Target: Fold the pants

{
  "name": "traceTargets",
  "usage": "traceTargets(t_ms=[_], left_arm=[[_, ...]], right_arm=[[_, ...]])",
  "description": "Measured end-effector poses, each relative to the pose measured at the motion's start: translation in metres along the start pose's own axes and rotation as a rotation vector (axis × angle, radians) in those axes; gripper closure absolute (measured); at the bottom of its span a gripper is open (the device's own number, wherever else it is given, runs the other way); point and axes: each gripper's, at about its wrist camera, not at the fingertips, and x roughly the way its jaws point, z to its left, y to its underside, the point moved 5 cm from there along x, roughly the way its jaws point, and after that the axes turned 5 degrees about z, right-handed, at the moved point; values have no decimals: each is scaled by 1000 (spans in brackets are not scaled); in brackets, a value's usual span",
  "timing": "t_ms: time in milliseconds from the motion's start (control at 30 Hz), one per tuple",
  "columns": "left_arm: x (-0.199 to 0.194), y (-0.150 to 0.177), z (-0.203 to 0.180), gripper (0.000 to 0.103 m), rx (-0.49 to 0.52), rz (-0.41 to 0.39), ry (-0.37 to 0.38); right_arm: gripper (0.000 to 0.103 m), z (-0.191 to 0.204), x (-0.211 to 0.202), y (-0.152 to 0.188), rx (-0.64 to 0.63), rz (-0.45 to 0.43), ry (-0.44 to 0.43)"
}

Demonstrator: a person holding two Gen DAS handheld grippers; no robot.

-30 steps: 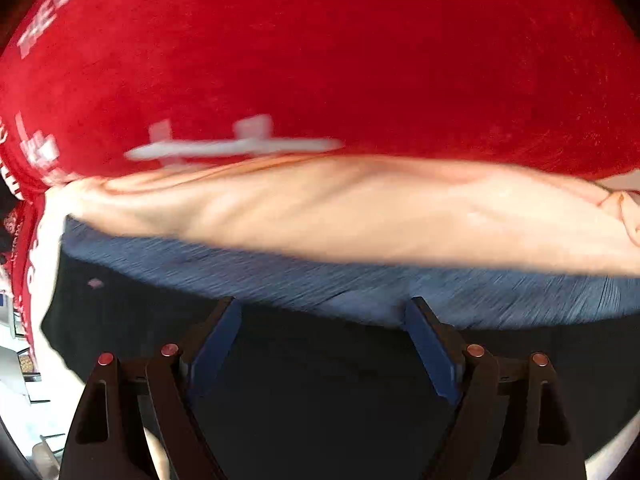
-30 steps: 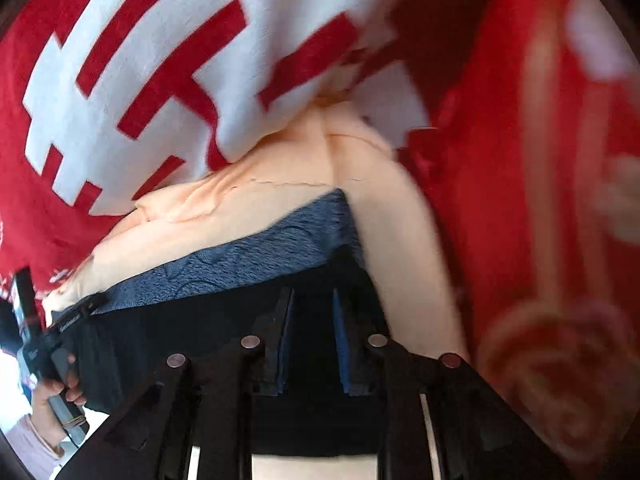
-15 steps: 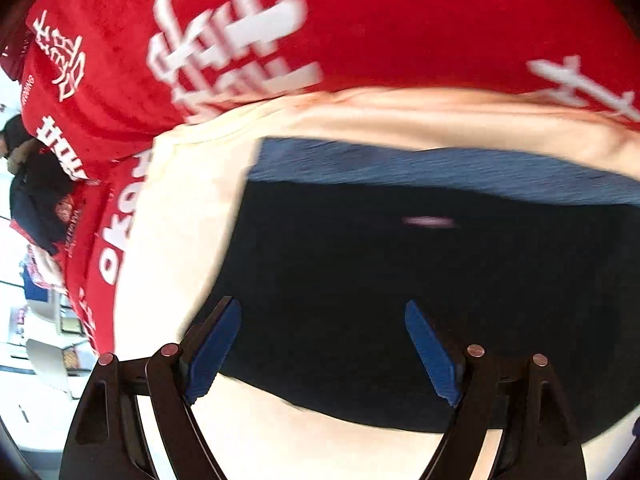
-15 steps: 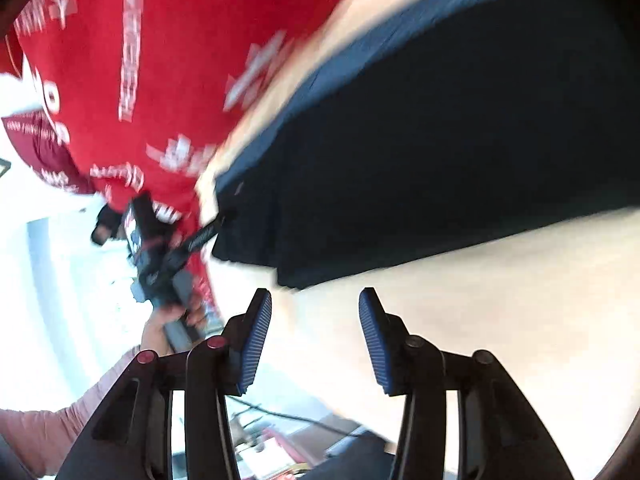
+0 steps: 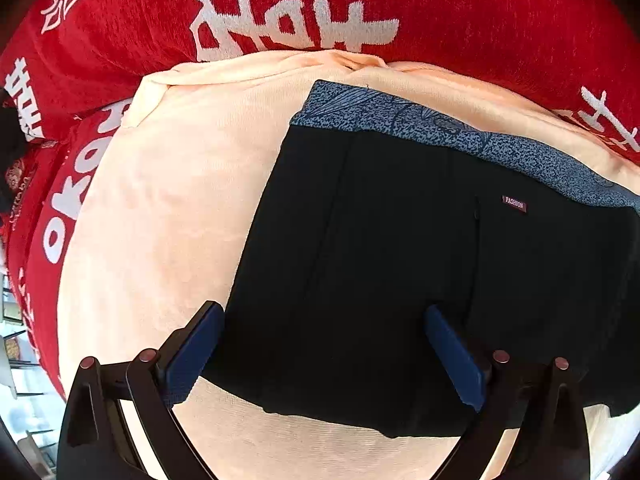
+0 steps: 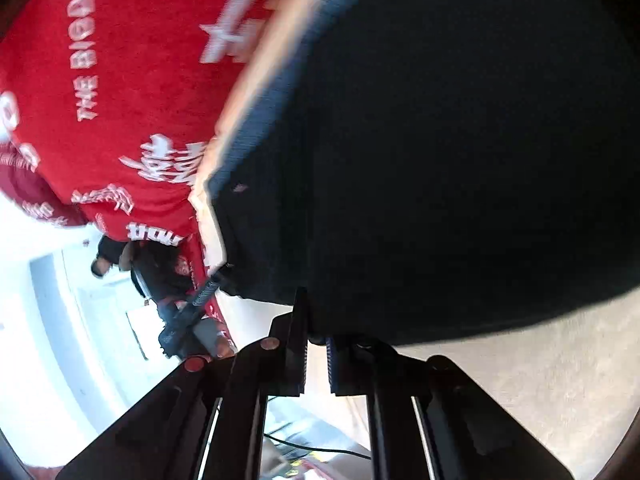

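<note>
Pants (image 5: 400, 280): black fabric garment with a blue-grey speckled waistband (image 5: 440, 132) and a small "FASHION" tag (image 5: 514, 203), lying flat on a peach-coloured cloth (image 5: 168, 208) that is covering a red textile printed with white characters (image 5: 480, 20).

Orientation: waistband is sitting at the far edge in the left wrist view, and the near black edge is running just ahead of the gripper. The garment is looking already doubled over into a squat block, so its long axis seems to be running across the view, parallel to the waistband; the far right end is leaving the frame, so this is a judgement.

Left gripper (image 5: 324, 356): jaws are opening to nearly their widest, blue pads (image 5: 192, 356) poised over the near left corner of the black cloth, nothing pinched between them.

Right gripper (image 6: 316, 360): jaws are standing almost fully together at the near hem of the pants (image 6: 440, 160); the view is blurred, so I cannot tell whether any fabric is being nipped.

Handling note: the step in hand appears to be taking the near edge for another fold. It would go best with both grippers catching every layer at matching points on that hem, lifting evenly and carrying it squarely toward the waistband, so the peach cloth is not being dragged along.
</note>
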Motion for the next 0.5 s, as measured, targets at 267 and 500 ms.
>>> traceTargets(t_ms=[267,500], left_arm=[[13,-5,25,0,-15,-17,14],[6,7,22,0,-61,-47,-6]], right_arm=[[73,-35,5,37,19,227,225],[64,111,27,-42,-495,223,316]])
